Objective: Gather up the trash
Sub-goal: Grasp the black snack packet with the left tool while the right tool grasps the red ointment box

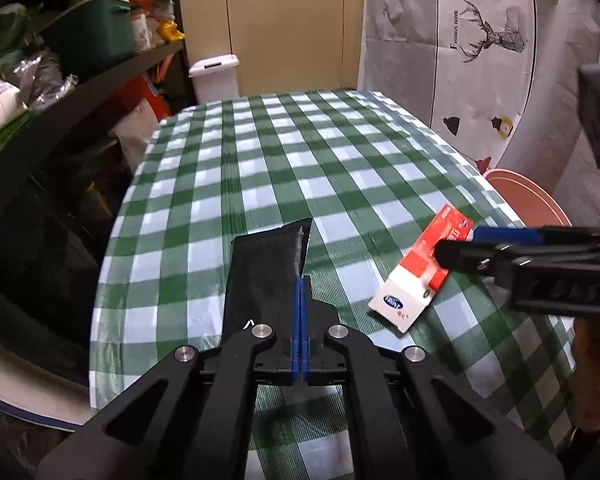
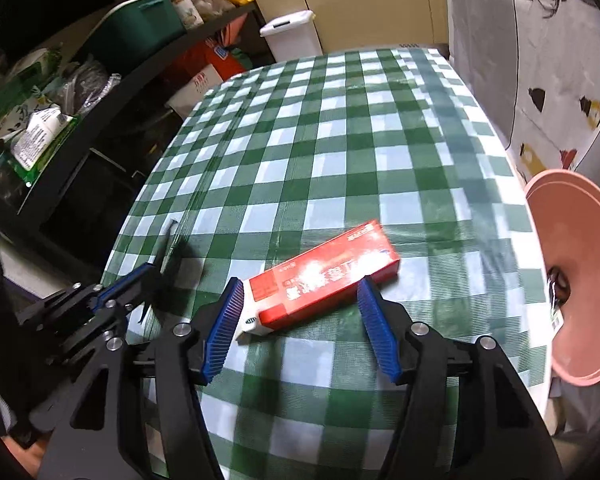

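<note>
The left claw point(image 1: 301, 292) is closed on a black pouch point(image 1: 264, 276), its ribbed blue pads pinching the pouch's right edge, so one piece of trash is already in hand. In the left wrist view the pouch stands up from the claw at lower centre; it looks thin, flat and matte, with a cut corner and a shiny torn edge at the top. In the right wrist view it shows edge-on at the left, dark and a little blurred.

The right claw point(image 2: 300, 312) is wide open around the red box point(image 2: 324, 276), one blue pad beside each long side; the left pad seems to touch the box's white end, the right pad stands just apart. The box lies flat on the bench point(image 2: 340, 152), at lower centre of the right wrist view and at the right of the left wrist view. It is a long, stiff carton, glossy red with a white end and printed lettering. It is not yet gripped, so this pick is only half done.

A pink bin point(image 2: 580, 280) sits off the bench's edge at the right of the frame: smooth plastic, round-rimmed, with some small item dimly visible inside. It is likely the place for the trash, so closing on the box and dropping both pieces there appear to remain.

The bench wears a green-and-white checked cloth, slick and finely ribbed, bare apart from the box.
</note>
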A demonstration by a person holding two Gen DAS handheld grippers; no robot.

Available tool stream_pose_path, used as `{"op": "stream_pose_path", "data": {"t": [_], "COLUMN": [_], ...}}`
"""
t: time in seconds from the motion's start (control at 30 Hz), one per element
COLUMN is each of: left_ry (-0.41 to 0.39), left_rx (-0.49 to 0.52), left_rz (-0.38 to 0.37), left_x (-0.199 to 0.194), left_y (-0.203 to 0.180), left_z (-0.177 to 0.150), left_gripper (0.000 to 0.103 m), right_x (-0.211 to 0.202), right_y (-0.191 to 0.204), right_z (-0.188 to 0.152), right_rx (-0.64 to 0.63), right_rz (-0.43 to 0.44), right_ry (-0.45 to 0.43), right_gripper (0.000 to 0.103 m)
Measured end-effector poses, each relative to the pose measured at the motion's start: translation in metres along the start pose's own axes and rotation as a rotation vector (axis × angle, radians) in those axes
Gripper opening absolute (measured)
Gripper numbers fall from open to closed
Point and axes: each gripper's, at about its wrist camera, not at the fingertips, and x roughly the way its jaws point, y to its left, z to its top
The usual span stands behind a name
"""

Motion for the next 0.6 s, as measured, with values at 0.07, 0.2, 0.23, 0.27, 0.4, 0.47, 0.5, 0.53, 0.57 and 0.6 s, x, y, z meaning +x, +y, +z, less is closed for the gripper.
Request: {"op": "stream_pose_path", "data": {"t": [0.07, 0.2, 0.23, 0.27, 0.4, 0.47, 0.5, 0.53, 0.57, 0.6], "left_ry": [-0.012, -0.029, -0.030, -0.030, -0.041, -0.045, -0.048, -0.049, -0.050, -0.052], "left_rx": [-0.007, -0.027, -0.035, -0.043, -0.062, -0.068, -0.073, -0.078, -0.079, -0.079], "left_rz": [0.001, 0.007, 0.009, 0.009, 0.018, 0.020, 0.021, 0.020, 0.020, 0.019], "left_x": [-0.002, -0.003, -0.003, -0.003, -0.004, -0.004, -0.004, -0.004, -0.004, -0.004], "left_y": [0.001, 0.007, 0.009, 0.011, 0.016, 0.018, 0.019, 0.019, 0.020, 0.020], "left_z": [0.003, 0.008, 0.008, 0.008, 0.012, 0.014, 0.015, 0.015, 0.016, 0.016], "left_gripper": [0.000, 0.000, 0.000, 0.000, 0.000, 0.000, 0.000, 0.000, 0.000, 0.000], "right_x": [0.008, 0.023, 0.026, 0.029, 0.032, 0.033, 0.035, 0.036, 0.037, 0.037], "right_y": [0.003, 0.010, 0.011, 0.013, 0.018, 0.021, 0.021, 0.021, 0.020, 0.021], "right_z": [0.002, 0.006, 0.008, 0.009, 0.014, 0.014, 0.014, 0.013, 0.012, 0.011], "right_rx": [0.012, -0.004, -0.012, -0.026, -0.071, -0.099, -0.106, -0.107, -0.100, -0.102], "right_rz": [-0.021, -0.049, -0.059, -0.074, -0.106, -0.137, -0.139, -0.133, -0.114, -0.101], "right_ry": [0.015, 0.033, 0.034, 0.033, 0.021, 0.024, 0.029, 0.037, 0.045, 0.052], "right_gripper": [0.062, 0.062, 0.062, 0.063, 0.064, 0.064, 0.064, 0.064, 0.064, 0.064]}}
